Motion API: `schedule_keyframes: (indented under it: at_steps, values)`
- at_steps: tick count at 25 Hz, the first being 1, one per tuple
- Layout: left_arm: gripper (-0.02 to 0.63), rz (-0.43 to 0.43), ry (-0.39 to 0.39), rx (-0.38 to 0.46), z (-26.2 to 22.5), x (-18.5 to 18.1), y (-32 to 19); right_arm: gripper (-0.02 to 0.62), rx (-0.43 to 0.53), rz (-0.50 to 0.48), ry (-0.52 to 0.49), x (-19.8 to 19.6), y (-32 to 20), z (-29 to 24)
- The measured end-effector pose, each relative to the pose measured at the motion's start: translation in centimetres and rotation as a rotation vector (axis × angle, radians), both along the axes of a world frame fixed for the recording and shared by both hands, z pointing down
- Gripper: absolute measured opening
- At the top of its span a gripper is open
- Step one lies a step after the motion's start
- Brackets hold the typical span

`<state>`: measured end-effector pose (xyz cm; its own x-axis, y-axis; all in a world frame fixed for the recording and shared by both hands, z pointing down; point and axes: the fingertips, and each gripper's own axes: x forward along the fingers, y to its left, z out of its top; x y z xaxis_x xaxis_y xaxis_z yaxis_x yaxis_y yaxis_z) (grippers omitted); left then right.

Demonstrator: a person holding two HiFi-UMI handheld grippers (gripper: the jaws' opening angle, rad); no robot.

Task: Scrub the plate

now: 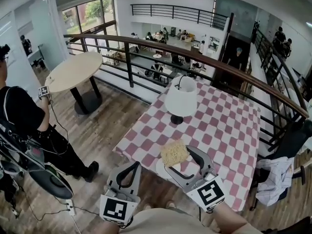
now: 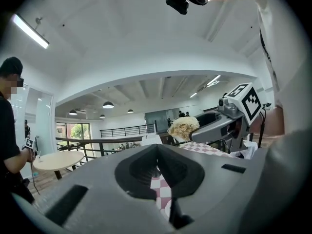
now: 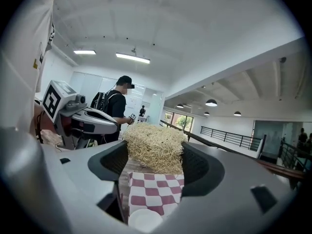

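My right gripper (image 1: 178,156) is shut on a straw-coloured fibre scrubber (image 1: 174,152), held over the near edge of the red-and-white checked table (image 1: 224,130). A white plate (image 1: 162,168) shows just below the scrubber, mostly hidden by it. In the right gripper view the scrubber (image 3: 155,147) fills the gap between the jaws, and the plate's rim (image 3: 144,221) lies beneath. My left gripper (image 1: 135,165) hangs off the table's near-left side, shut with nothing in it; its jaws meet in the left gripper view (image 2: 157,147). There the scrubber (image 2: 183,128) appears to the right.
A white table lamp (image 1: 181,100) stands mid-table. A dark railing (image 1: 195,57) runs behind the table. A person in black (image 1: 24,121) stands at the left beside a round table (image 1: 74,71). A chair draped with white cloth (image 1: 278,174) stands at the right.
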<state>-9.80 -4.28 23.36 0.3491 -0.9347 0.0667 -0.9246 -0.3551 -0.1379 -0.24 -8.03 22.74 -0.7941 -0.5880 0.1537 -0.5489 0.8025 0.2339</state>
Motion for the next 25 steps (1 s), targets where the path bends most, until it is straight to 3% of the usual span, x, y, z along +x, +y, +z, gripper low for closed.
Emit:
schedule_keyframes:
  at_steps: [6,20,25]
  values:
    - [0.014,0.002,0.027,-0.046,1.4,0.3,0.6,0.33,-0.074,-0.007,-0.053,0.4,0.6,1.2]
    - [0.014,0.041,-0.036,-0.04,1.4,-0.2,-0.4,0.33,-0.06,-0.006,-0.057,-0.6,0.4,0.9]
    - [0.014,0.023,0.01,-0.057,1.1,-0.3,-0.5,0.33,-0.059,-0.014,-0.053,-0.9,0.2,1.0]
